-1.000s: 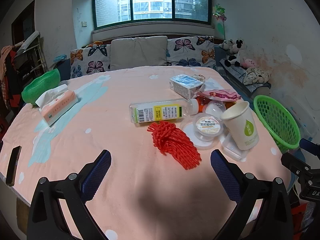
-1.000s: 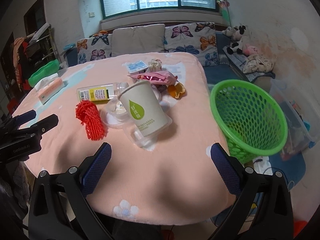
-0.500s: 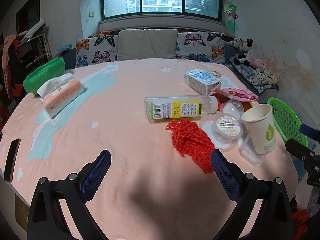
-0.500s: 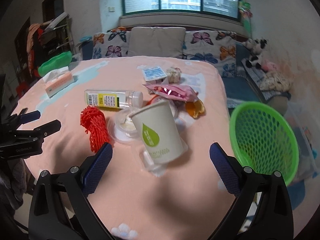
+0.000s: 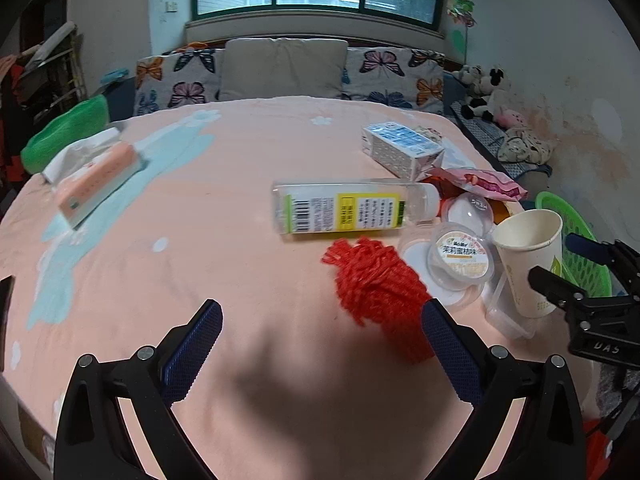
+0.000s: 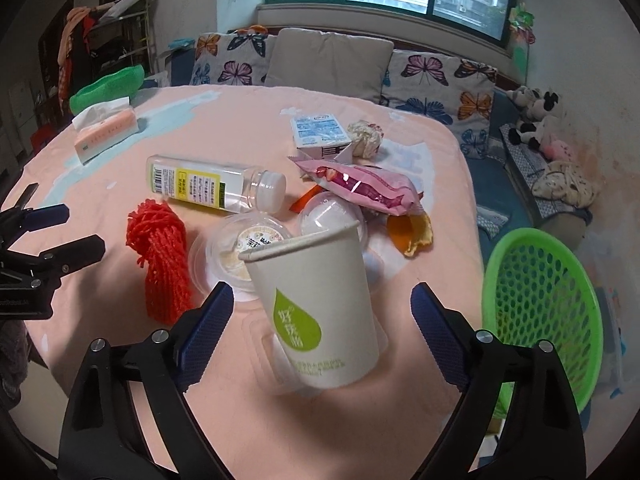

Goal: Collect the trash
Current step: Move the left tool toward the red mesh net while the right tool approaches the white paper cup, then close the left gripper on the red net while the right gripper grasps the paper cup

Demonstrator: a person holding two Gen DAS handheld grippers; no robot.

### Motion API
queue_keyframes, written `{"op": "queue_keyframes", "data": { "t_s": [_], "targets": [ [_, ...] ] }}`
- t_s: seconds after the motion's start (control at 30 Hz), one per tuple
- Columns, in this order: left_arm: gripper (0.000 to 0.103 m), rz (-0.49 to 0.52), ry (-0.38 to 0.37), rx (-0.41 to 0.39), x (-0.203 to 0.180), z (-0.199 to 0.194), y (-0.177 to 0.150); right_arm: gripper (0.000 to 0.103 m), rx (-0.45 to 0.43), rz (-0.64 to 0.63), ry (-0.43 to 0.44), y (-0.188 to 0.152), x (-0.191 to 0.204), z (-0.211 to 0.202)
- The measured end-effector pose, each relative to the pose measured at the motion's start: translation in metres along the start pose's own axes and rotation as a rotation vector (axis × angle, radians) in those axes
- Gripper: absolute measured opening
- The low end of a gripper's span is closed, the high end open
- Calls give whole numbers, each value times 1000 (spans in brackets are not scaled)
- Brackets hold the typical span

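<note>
Trash lies on a pink-clothed table [image 5: 224, 208]: a clear plastic bottle [image 5: 344, 207] [image 6: 212, 184], a red mesh net [image 5: 376, 284] [image 6: 160, 252], a lidded pudding cup [image 5: 460, 256], a milk carton [image 5: 400, 148] [image 6: 320, 134], a pink snack wrapper [image 6: 360, 184] and a white paper cup [image 6: 320, 308] [image 5: 528, 260]. The green basket [image 6: 540, 304] [image 5: 576, 240] stands off the table's right edge. My right gripper [image 6: 320, 328] is open, with a jaw on either side of the paper cup. My left gripper [image 5: 320, 344] is open and empty, just short of the red net.
A tissue box [image 5: 96, 176] and a green bundle [image 5: 64, 136] lie at the table's far left. A phone [image 5: 5, 296] sits at the left edge. Butterfly cushions [image 5: 280, 72] line a bench behind the table. Orange peel [image 6: 412, 228] lies by the wrapper.
My right gripper has moved forward and now straddles the paper cup. My left gripper has shifted left and slightly forward, so the trash pile sits further right in its view.
</note>
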State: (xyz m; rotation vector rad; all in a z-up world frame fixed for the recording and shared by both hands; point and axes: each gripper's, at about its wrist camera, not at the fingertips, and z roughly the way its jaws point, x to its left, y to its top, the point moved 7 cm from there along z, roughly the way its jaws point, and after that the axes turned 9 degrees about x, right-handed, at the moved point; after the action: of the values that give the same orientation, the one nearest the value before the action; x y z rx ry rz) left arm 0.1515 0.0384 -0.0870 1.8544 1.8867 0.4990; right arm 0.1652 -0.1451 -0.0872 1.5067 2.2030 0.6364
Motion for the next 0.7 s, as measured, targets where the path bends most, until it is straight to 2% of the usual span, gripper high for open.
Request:
{"op": "queue_keyframes", "data": {
  "t_s": [0.23,0.43,0.5,0.57,0.7],
  "targets": [
    [96,20,-79,53,-14,28,8,67,11,3,6,3,0,7],
    [95,3,-137,86,-18,47,12,63,0,28,26,1,-5,0],
    [88,-1,-158,95,-18,51,13,63,-11,41,28,1,-8,-5],
    [76,-5,-177,109,-17,55,12,63,-22,60,39,0,-11,-11],
    [62,-12,-243,110,-21,56,10,63,-49,104,46,-3,-20,-26]
  ]
}}
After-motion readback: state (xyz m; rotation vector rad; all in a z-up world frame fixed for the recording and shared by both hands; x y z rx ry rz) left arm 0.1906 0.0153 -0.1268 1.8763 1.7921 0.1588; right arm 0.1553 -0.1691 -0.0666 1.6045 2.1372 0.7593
